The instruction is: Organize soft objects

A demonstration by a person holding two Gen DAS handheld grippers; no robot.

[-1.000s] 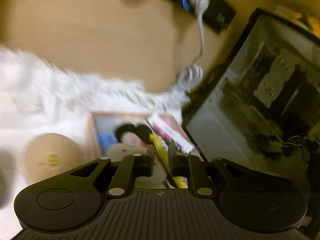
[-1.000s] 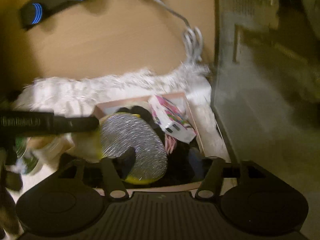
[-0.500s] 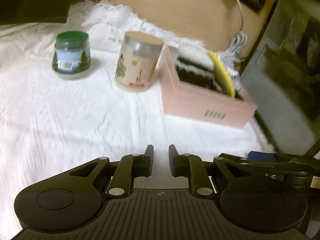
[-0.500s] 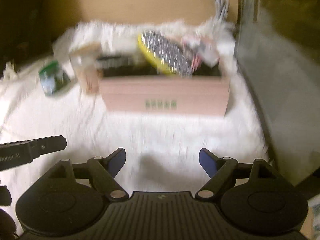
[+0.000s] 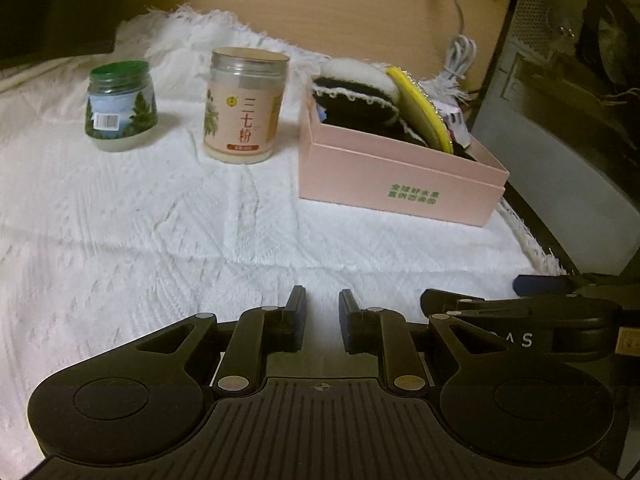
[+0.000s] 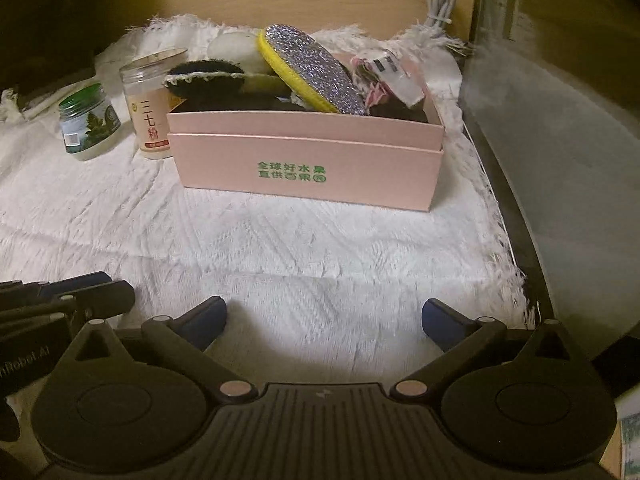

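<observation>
Both my grippers have dropped back from over the box since a second ago, when my right one hung above the glittery sponge; now they sit low over the white cloth (image 6: 320,264), well short of everything.

Nearest me, my left gripper (image 5: 322,320) has its jaws almost together with nothing between them. My right gripper (image 6: 324,318) is opening wide, also empty, and only bare cloth shows between its blue pads (image 6: 440,316).

Further out stands the pink box (image 6: 308,172), packed with the soft things: the yellow sponge with the glitter face (image 6: 312,68) leaning tilted against the pile, black pads with pale trim (image 6: 204,76), a white round pad (image 5: 352,74) behind, and a small wrapped packet (image 6: 388,72) at the right end. Left of the box stand the tall jar (image 5: 246,108) and the green-lidded jar (image 5: 120,108), well apart from each other.

I judge the packing nearly done. My worry is the sponge: it stands proud of the rim, so any nudge to the box could tip it out onto the cloth. Reaching left carelessly could also knock the tall jar, which stands just beside the box
</observation>
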